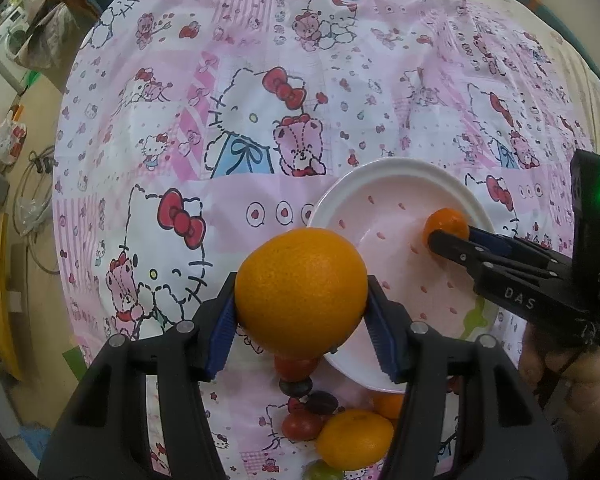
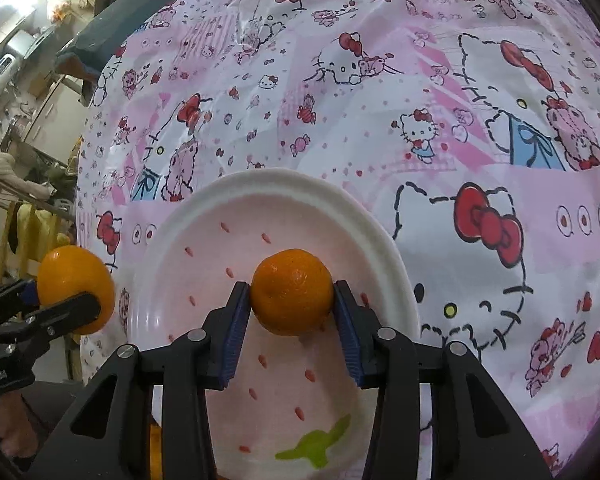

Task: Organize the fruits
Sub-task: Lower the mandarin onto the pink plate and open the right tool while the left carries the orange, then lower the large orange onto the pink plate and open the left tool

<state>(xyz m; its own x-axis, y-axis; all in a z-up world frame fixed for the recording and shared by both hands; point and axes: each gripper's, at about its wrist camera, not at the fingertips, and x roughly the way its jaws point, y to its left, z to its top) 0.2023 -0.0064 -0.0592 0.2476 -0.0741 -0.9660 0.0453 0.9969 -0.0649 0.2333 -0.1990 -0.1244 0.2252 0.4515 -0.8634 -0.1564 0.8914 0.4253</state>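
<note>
My left gripper is shut on a large orange and holds it above the table, just left of the plate's rim; it also shows in the right wrist view. My right gripper is shut on a small mandarin and holds it over the pink strawberry-pattern plate. In the left wrist view the right gripper and its mandarin hang over the plate.
Below the left gripper lie loose fruits on the Hello Kitty tablecloth: another orange, a red tomato, dark plums, a green grape. Room clutter lies beyond the table's left edge.
</note>
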